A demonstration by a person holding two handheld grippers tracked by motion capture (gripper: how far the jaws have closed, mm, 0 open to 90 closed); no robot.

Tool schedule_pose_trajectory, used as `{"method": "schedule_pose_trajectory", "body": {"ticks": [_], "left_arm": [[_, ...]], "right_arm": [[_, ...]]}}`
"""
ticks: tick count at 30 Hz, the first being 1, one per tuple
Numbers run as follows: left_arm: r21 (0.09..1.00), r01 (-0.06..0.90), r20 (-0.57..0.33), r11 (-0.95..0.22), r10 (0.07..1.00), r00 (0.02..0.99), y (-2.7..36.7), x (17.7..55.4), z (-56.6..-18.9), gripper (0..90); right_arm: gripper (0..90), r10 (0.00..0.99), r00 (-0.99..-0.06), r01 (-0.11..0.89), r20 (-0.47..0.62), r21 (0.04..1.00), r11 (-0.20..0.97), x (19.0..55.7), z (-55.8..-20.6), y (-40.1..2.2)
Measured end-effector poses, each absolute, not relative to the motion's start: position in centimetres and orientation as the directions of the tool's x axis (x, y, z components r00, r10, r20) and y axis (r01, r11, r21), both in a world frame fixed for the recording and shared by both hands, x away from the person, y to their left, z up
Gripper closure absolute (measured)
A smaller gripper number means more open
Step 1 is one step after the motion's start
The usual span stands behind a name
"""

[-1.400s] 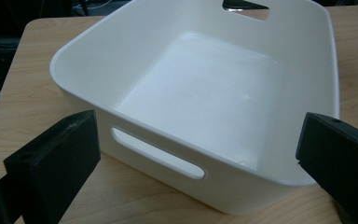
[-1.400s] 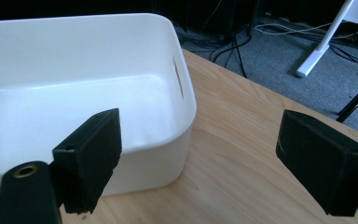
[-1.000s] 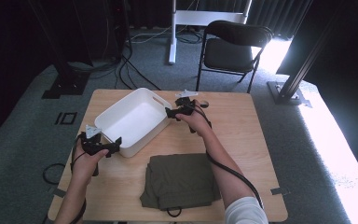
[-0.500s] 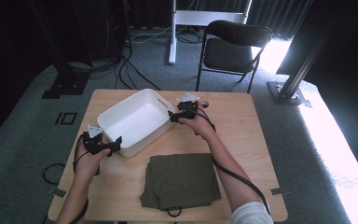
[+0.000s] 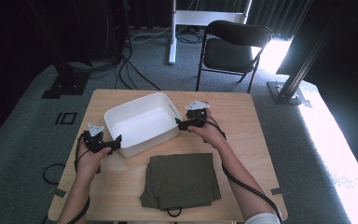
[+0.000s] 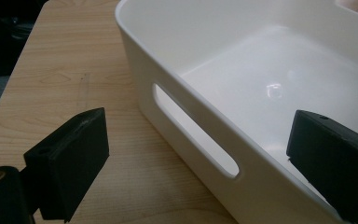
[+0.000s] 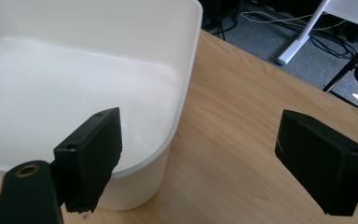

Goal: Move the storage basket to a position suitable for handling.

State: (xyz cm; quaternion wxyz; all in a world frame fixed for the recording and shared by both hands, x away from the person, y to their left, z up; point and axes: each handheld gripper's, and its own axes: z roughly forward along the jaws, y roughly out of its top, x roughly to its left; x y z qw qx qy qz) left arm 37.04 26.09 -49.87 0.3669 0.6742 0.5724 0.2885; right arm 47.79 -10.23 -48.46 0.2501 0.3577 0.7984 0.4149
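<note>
An empty white plastic bin [image 5: 140, 126] stands slanted on the middle of the wooden table [image 5: 242, 116]. My left gripper [image 5: 115, 143] is at the bin's near left end. In the left gripper view it [image 6: 205, 140] is open, its jaws astride the bin wall [image 6: 186, 116] with the slot handle. My right gripper [image 5: 181, 123] is at the bin's right end. It [image 7: 209, 149] is open too, with one jaw over the inside of the bin [image 7: 186, 93] and the other over bare table. A folded olive-green cloth [image 5: 179, 179] lies in front of the bin.
A black folding chair [image 5: 233, 49] and a white stand leg [image 5: 172, 32] are on the carpet beyond the table. Cables trail from both grippers off the near edge. Bare tabletop lies right of the bin and at the near left.
My right gripper has come nearer along the bin's right end. The left gripper has hardly moved. Both stay open.
</note>
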Motion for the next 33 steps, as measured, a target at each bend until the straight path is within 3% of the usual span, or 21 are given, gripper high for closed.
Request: {"method": "schedule_pose_trajectory", "body": {"ticks": [10,15,33], "left_arm": [[0.824,0.561,-0.026,-0.084,0.982,0.185,25.5,37.9,-50.7,6.6],[0.826,0.561,-0.059,-0.051,0.982,0.177,25.6,38.1,-51.0,6.6],[0.825,0.562,-0.041,-0.061,0.985,0.168,26.3,39.9,-50.8,5.2]], "right_arm": [[15.6,0.764,-0.629,0.331,-0.144,0.84,0.431,45.3,-48.4,-11.3],[18.6,0.775,-0.622,0.348,-0.114,0.846,0.404,43.7,-48.6,-11.6],[23.4,0.794,-0.603,0.37,-0.08,0.854,0.366,39.7,-49.0,-11.9]]}}
